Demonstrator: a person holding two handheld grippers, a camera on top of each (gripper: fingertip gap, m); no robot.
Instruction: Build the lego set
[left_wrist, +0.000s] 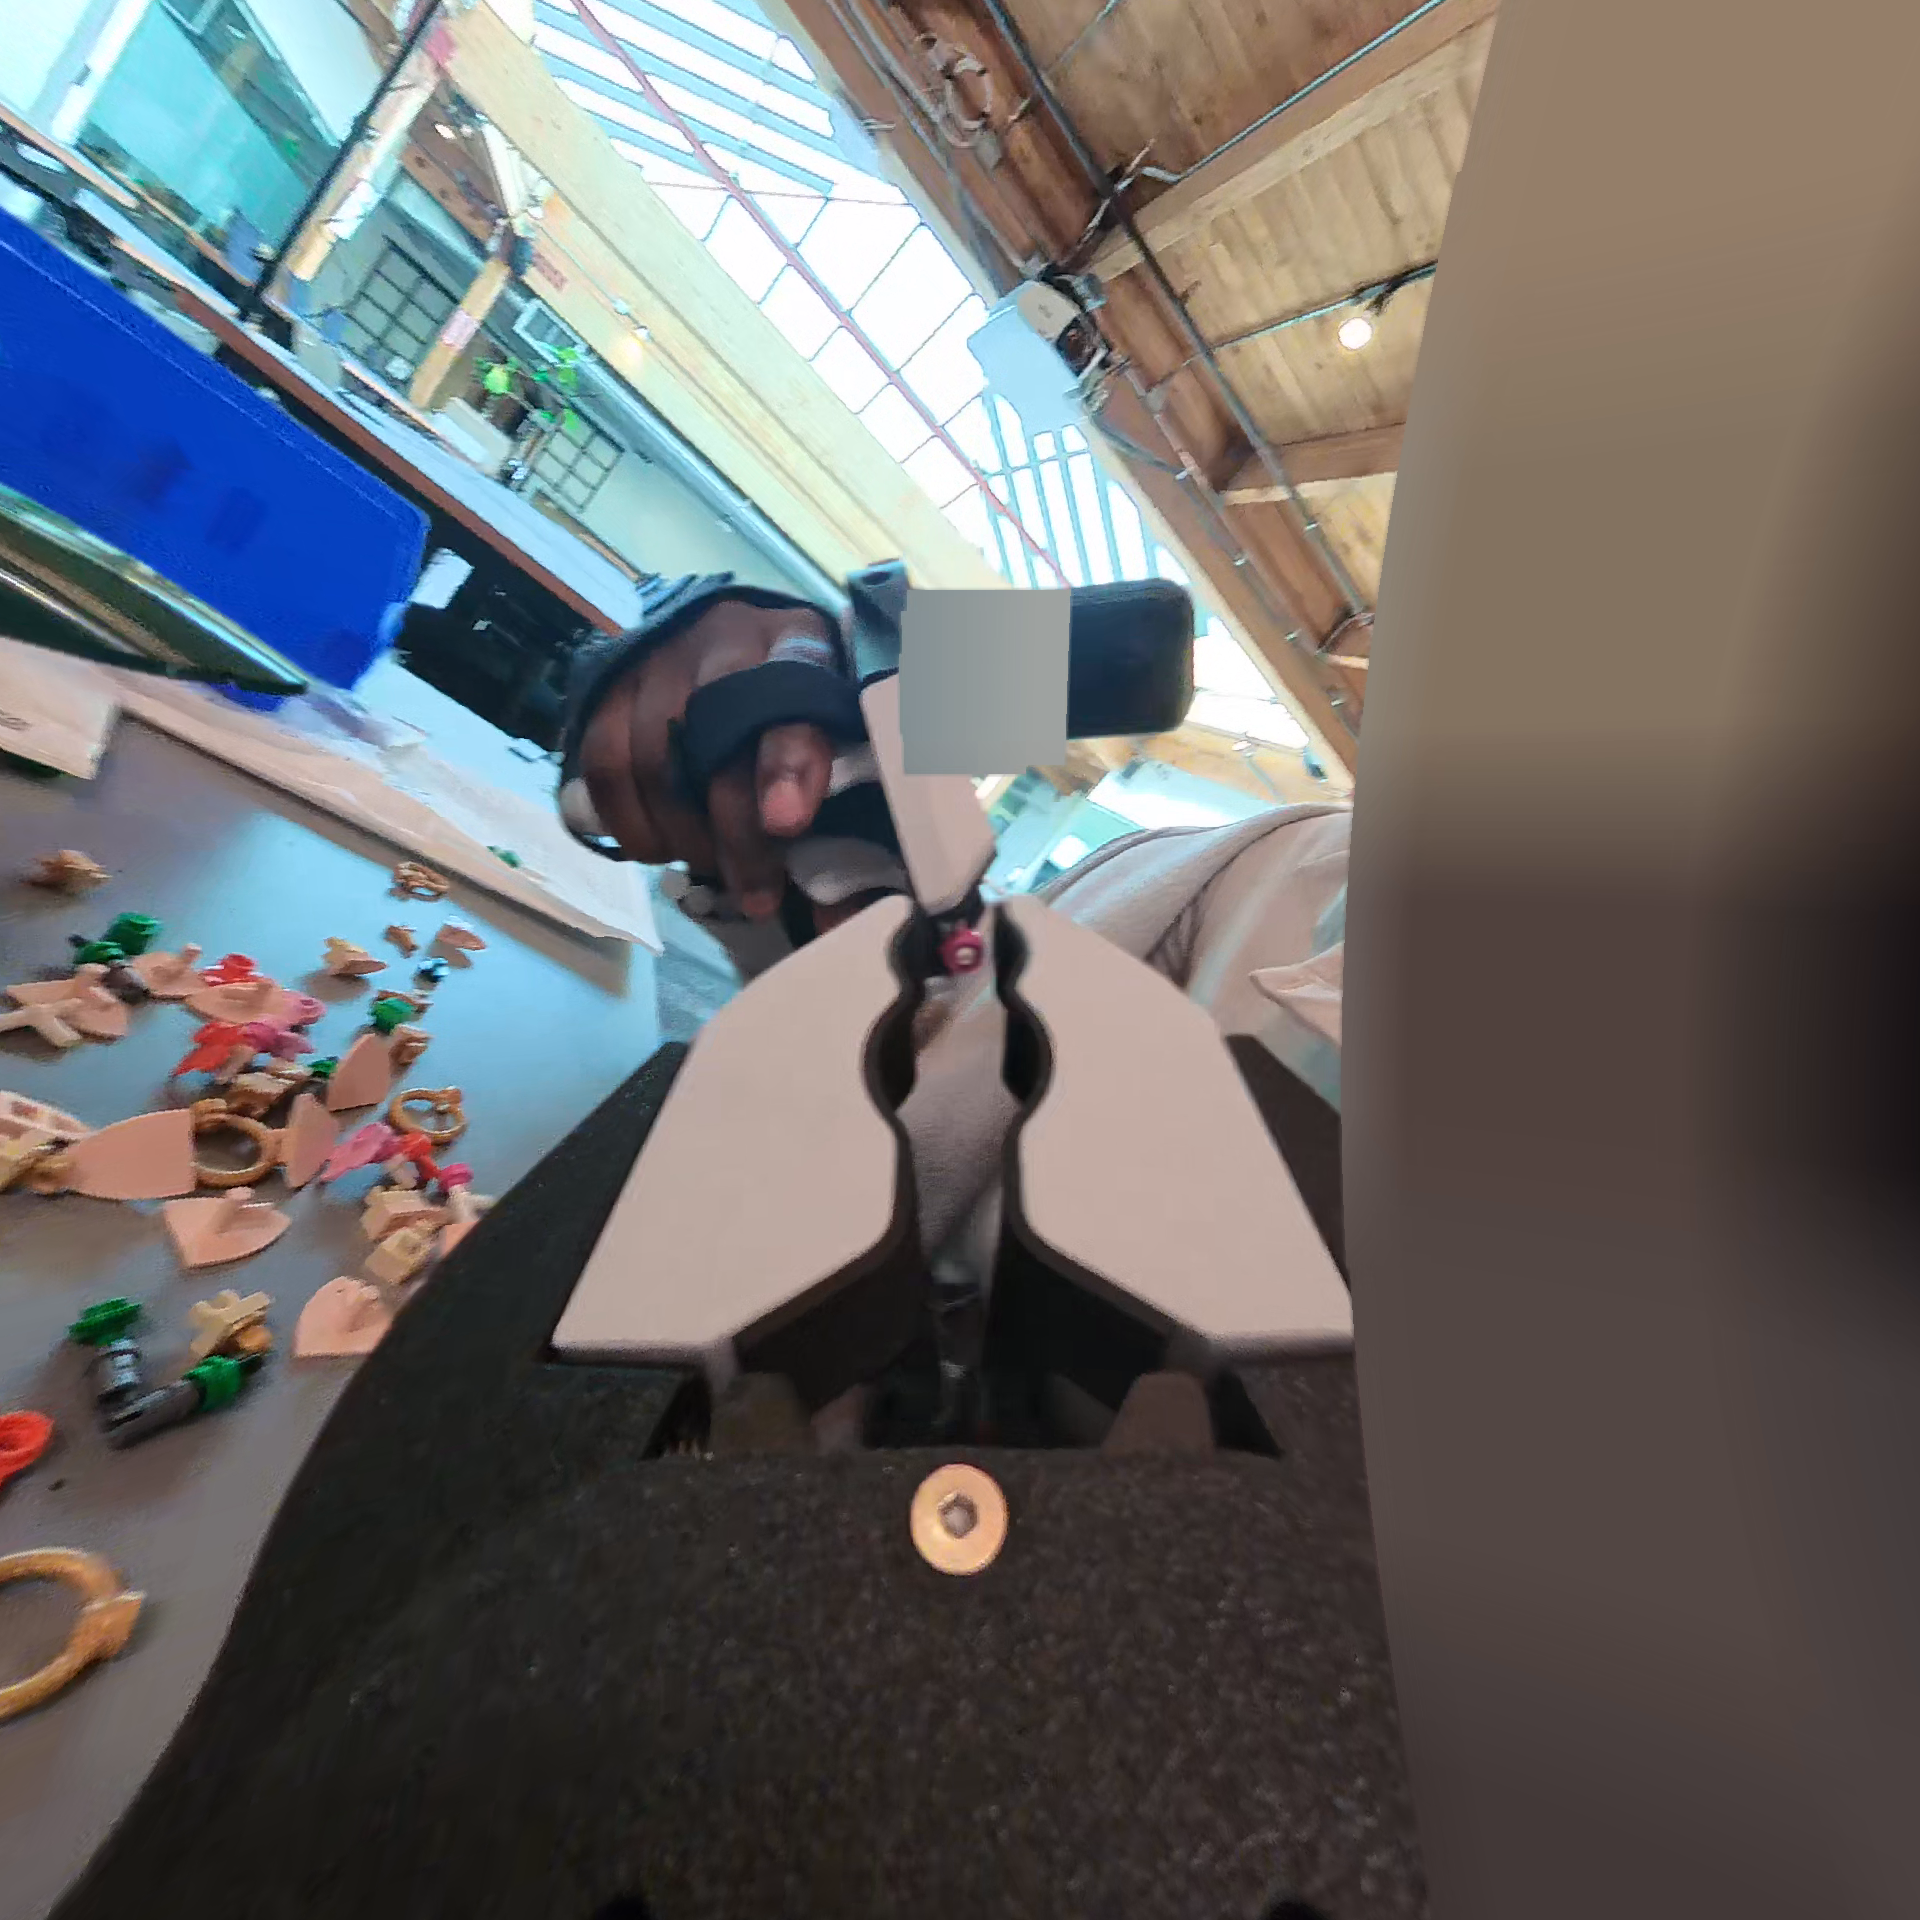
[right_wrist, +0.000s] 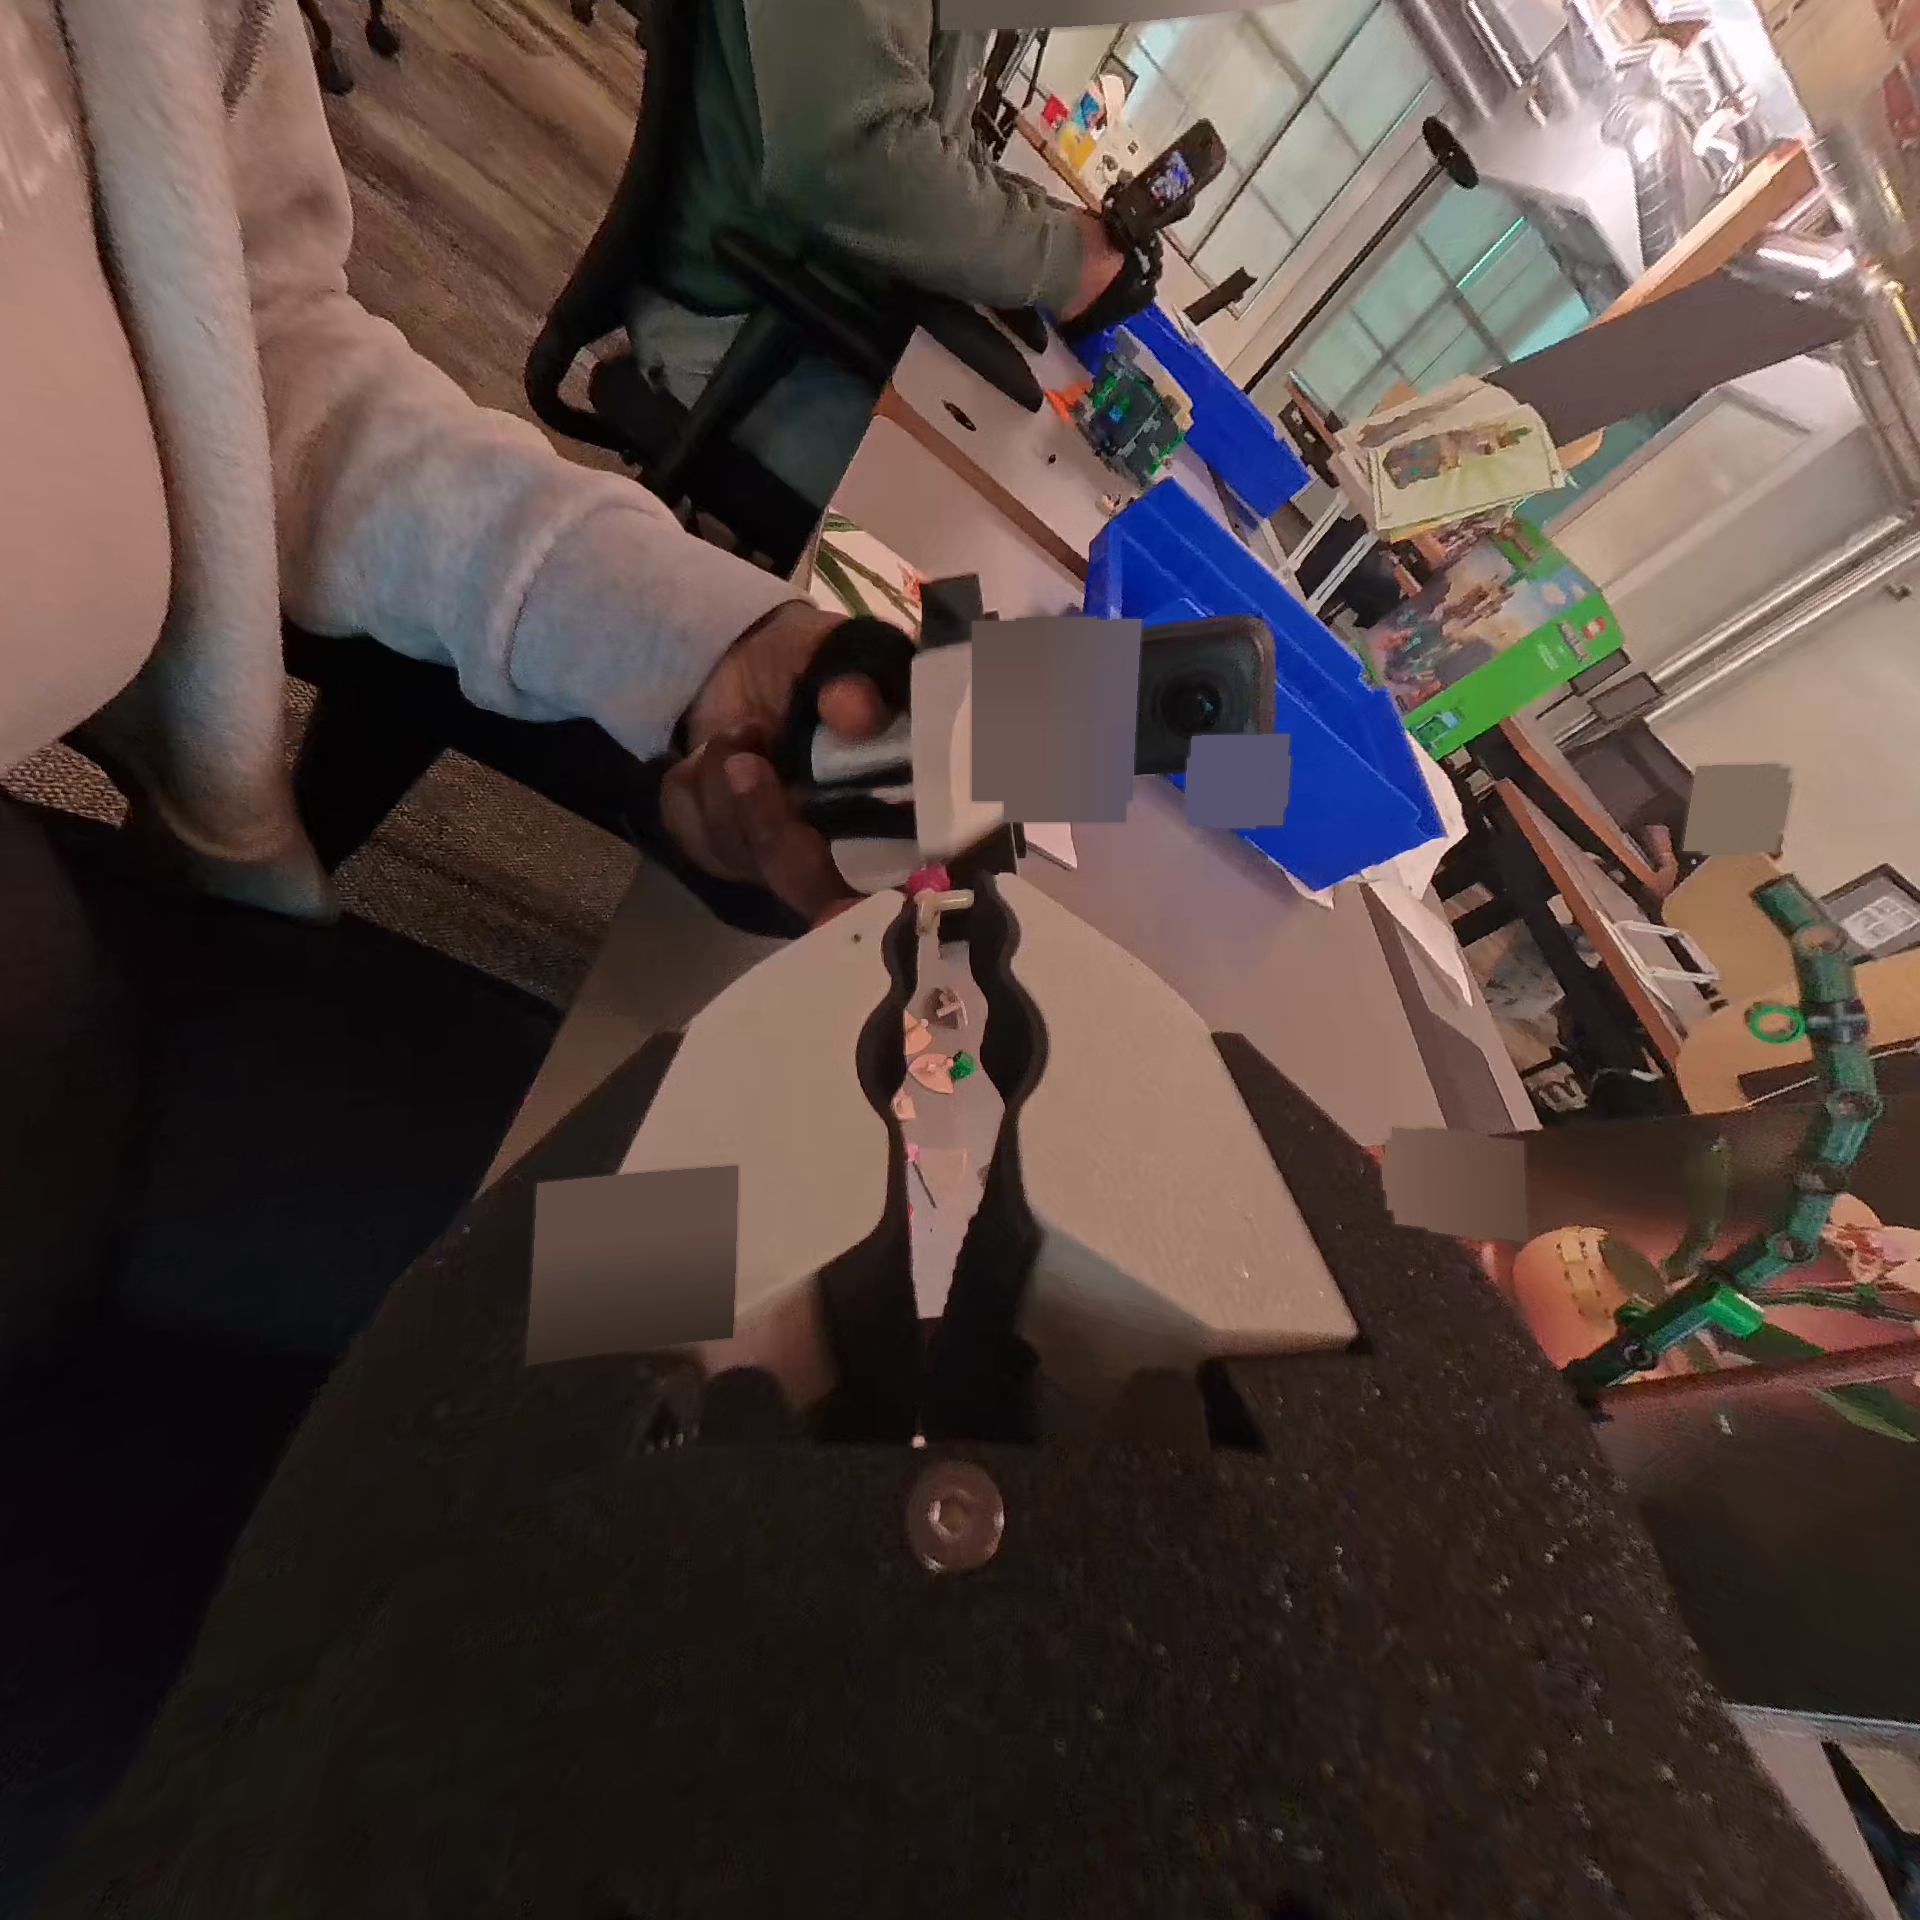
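- Timber rafters and skylights fill the background above a grey table (left_wrist: 582, 1039), both tools raised over it and meeting tip to tip.
- Left tool (left_wrist: 954, 935): its jaws stand narrow, and at the tips sits a small magenta piece (left_wrist: 964, 951); whether this tool or the other one grips it, I cannot tell.
- Right tool (right_wrist: 951, 914): jaws narrow, pinching a small tan pin piece (right_wrist: 943, 906) that touches the same magenta piece (right_wrist: 925, 881) at the left tool's tip.
- Judged step: pressing these two tiny parts together in mid-air.
- Handling: both pieces look light, stiff and smooth, so they may twist or pop out of the pads; hold each near its middle, leave the mating end free, and push straight along the pin's axis.
- Below and to the left, loose pieces (left_wrist: 260, 1101) lie scattered on the table: pink petals, gold rings, green studs.
- Farther off, a blue bin (left_wrist: 177, 457) stands at the table's far side, and a green stem assembly (right_wrist: 1818, 1091) shows at the right edge of the right wrist view.
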